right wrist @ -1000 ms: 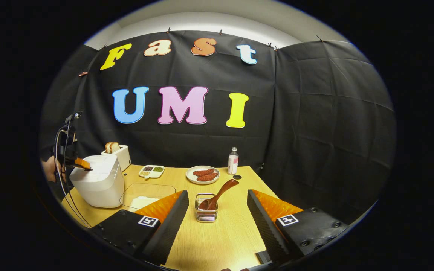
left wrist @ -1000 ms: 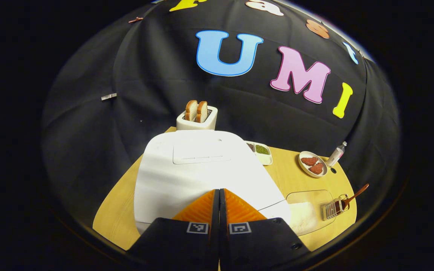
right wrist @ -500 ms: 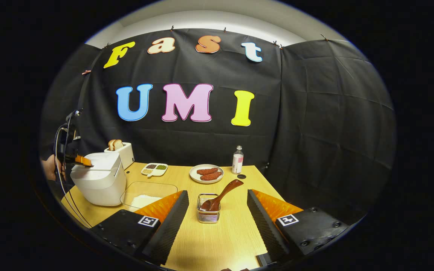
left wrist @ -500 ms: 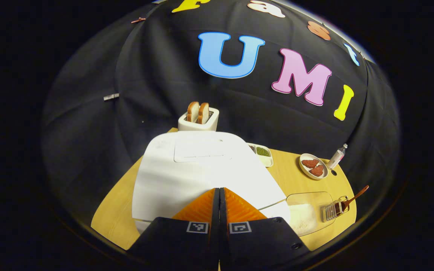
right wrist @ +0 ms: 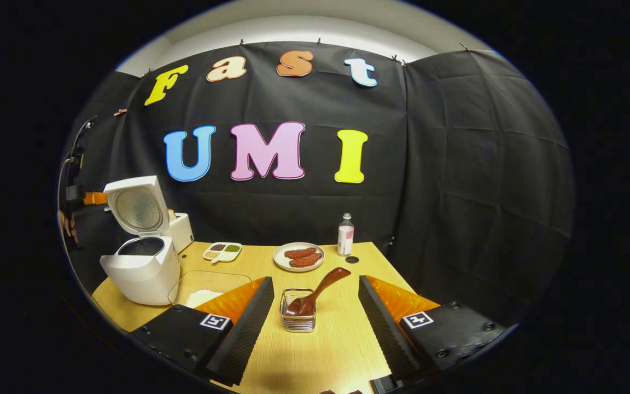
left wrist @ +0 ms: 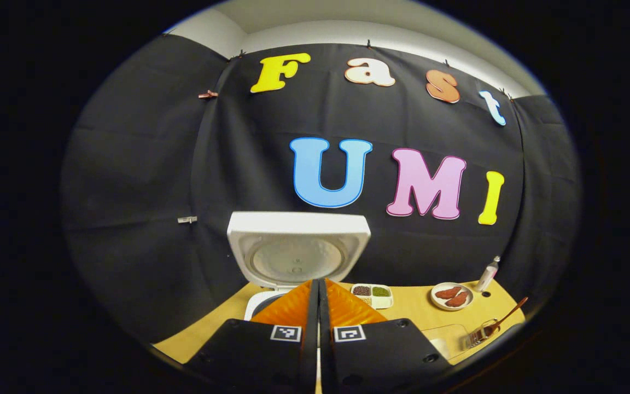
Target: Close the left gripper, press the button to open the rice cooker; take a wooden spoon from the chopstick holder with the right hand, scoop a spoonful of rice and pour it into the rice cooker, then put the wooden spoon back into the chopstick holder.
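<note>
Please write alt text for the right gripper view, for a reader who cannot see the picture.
A white rice cooker stands with its lid up at the left of a wooden table. Nearer, the open right gripper faces a wire chopstick holder with a wooden spoon in it. Behind are a plate of food and a small bottle.

The left gripper [left wrist: 318,306] has two wedge-shaped fingers with ridged inner faces, mounted on black blocks. Each block carries a small square black-and-white marker near its far edge, and round screw heads sit toward the outer corners. The right gripper [right wrist: 315,317] is built the same way: long tapering fingers [right wrist: 249,323] with finely ribbed pads, black bases, one square marker on each, and several screws along the right block. At the far left of the right gripper view, thin black cables [right wrist: 66,169] loop over the other device.
</note>
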{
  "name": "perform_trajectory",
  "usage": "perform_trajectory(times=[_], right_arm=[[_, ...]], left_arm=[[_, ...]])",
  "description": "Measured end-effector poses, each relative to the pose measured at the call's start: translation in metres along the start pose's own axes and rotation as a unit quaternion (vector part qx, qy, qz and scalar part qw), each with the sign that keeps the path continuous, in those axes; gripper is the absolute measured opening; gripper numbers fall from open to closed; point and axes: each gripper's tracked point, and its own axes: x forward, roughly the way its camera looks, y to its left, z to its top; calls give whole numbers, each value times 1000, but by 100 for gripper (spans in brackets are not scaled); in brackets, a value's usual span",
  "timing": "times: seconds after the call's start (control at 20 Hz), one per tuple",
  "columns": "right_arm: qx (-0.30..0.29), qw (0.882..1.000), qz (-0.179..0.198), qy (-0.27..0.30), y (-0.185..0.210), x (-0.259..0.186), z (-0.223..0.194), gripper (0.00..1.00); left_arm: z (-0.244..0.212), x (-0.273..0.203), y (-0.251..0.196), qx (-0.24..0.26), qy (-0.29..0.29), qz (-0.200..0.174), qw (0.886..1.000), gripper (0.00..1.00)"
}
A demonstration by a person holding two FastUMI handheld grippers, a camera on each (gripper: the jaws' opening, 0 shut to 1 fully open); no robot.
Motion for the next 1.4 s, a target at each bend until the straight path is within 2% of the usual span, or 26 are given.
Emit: perform_trajectory(times=[0.25,0.45,0.55,0.6,0.75,0.9,0.95,1.0,1.2,1.4], right_arm=[[29,999,21,27,-8,36,-18,98],[56,995,44,73,-11,67,-48,98],[60,992,54,98,-12,81,-66,98],[61,990,60,108,-13,88,-74,98],[76,986,81,126,-12,110,-88,98],[100,982,88,137,-14,134,-98,98],[110,980,88,141,-16,143,-102,94],[119,978,87,146,-18,152,-107,98],[169,967,77,173,-21,188,-130,99],[196,963,79,167,-15,216,-130,95]], left_arm=[[-36,-37,7,-9,37,41,998,10],[-55,-62,3,-41,56,65,995,19],[-62,-74,-10,-50,62,54,995,32],[-67,-81,-18,-52,65,53,995,49],[-75,-100,-21,-42,64,89,993,99],[-87,-121,-40,-34,75,104,991,95],[-92,-128,-47,-32,82,106,990,95],[-100,-133,-54,-30,87,108,990,95],[-126,-148,-71,-12,117,116,986,96],[-141,-149,-92,-19,135,108,985,96]])
